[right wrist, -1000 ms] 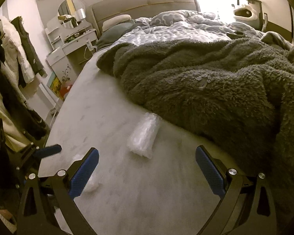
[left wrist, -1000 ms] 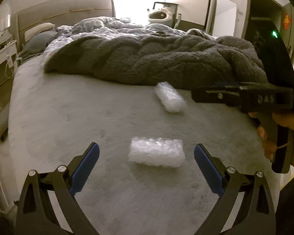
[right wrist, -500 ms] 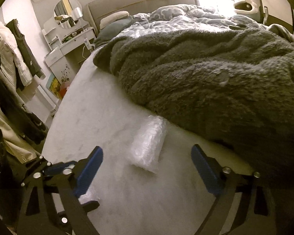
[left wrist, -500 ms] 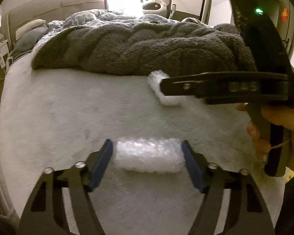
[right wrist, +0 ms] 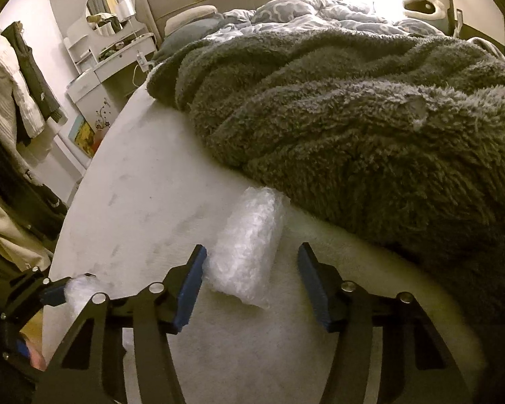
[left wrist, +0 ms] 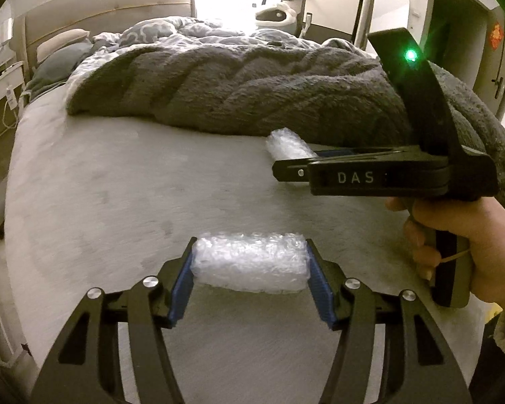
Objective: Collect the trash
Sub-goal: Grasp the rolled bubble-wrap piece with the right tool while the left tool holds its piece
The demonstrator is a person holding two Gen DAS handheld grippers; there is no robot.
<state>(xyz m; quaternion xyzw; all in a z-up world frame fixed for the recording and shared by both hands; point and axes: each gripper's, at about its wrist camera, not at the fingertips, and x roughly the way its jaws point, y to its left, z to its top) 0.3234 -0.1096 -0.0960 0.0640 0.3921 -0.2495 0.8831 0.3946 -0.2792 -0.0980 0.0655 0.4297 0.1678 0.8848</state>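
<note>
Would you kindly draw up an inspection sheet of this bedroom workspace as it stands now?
Surface: pale bed sheet, bare apart from the items below.
Job's things: near bubble-wrap roll; far bubble-wrap roll at the blanket's edge.
Clutter: grey fleece blanket, heaped.
Grippers: left tongs shut on the near roll's ends; right tongs open astride the far roll, left pad touching, right pad apart.
Cables: white lead at the vanity table.
Surroundings: headboard, hanging clothes.

both wrist views skim the bed (left wrist: 118, 185), sharing the blanket (right wrist: 353, 118).
</note>
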